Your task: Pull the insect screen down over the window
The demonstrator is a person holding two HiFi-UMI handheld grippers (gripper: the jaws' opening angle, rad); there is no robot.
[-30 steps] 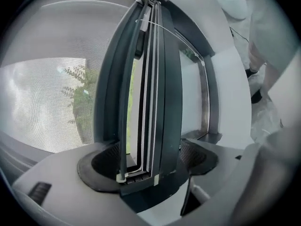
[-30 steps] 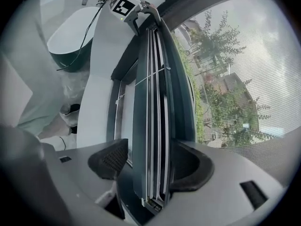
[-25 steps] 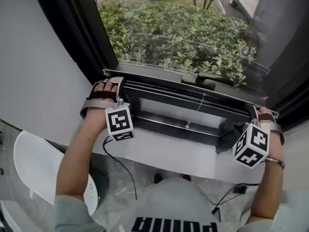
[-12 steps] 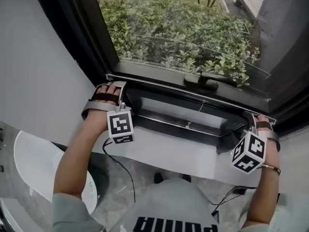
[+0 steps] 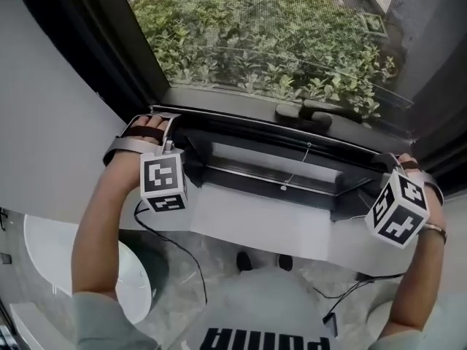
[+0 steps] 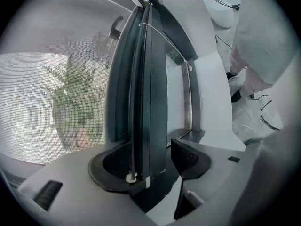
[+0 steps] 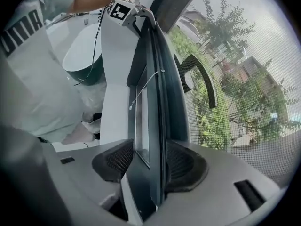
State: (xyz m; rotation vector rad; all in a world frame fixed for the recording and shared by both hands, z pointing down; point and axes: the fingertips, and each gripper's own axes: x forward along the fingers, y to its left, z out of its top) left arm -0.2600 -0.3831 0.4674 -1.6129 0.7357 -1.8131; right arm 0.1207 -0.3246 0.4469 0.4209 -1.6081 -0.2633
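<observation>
Left gripper (image 6: 155, 166) and right gripper (image 7: 148, 161) had just been closing; each pinched the dark slim metal insect-screen bar (image 5: 233, 126) between its jaws.

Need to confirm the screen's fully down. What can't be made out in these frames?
- Insect screen top: cut off by the head view's upper edge.
- Gap between screen bar and sill: head view looks steeply down, the bar itself covers it; both gripper views look along the bar.
- Pull cord end piece: too small to identify, every view.
</observation>
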